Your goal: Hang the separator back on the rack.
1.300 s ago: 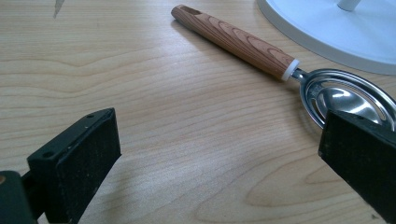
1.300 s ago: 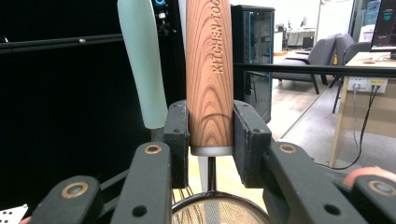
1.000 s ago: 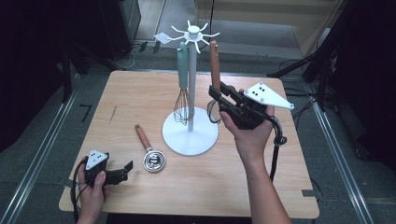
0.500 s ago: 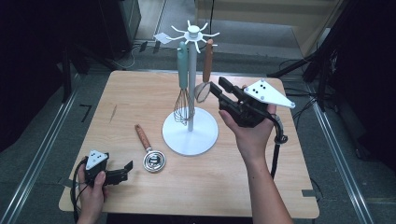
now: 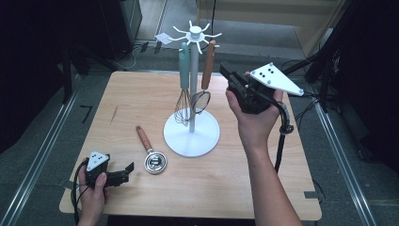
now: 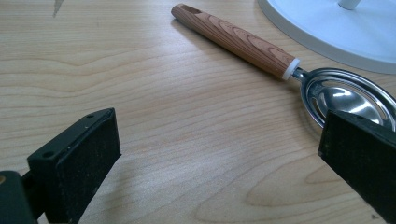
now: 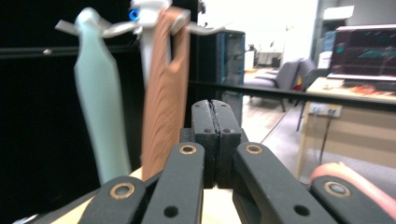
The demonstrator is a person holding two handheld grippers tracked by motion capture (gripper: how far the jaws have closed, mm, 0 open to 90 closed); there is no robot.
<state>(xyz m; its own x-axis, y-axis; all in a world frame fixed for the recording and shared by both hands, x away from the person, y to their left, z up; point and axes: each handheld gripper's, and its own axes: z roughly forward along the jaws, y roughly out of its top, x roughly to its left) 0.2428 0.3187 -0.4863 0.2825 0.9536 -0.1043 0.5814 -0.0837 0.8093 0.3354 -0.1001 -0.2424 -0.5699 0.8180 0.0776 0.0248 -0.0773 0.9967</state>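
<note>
Two hand-held tools are seen over a light wooden worktop. At the centre of the high view a white utensil stand rises from a round base, its spoked top toward 12 o'clock. Two utensils are hung from the spokes: a whisk with a pale-green handle at the 9 o'clock side of the pole, and a brown-handled strainer at the 3 o'clock side, its small round wire head beside the whisk's wires. The right tool is held above the worktop at 3 o'clock of the stand, just beside the brown handle and apart from it. Its jaws have just been closing, and in the right gripper view they are clenched pad to pad with nothing between them; the blurred brown handle and green handle stand at 10 o'clock of the jaws. The left tool is rested low at 7 o'clock of the stand, jaws released and wide apart, as the left gripper view shows. A wood-handled egg separator lies flat on the worktop between the left tool and the stand's base, its slotted steel bowl near one jaw of that tool, handle pointing to 11 o'clock.
</note>
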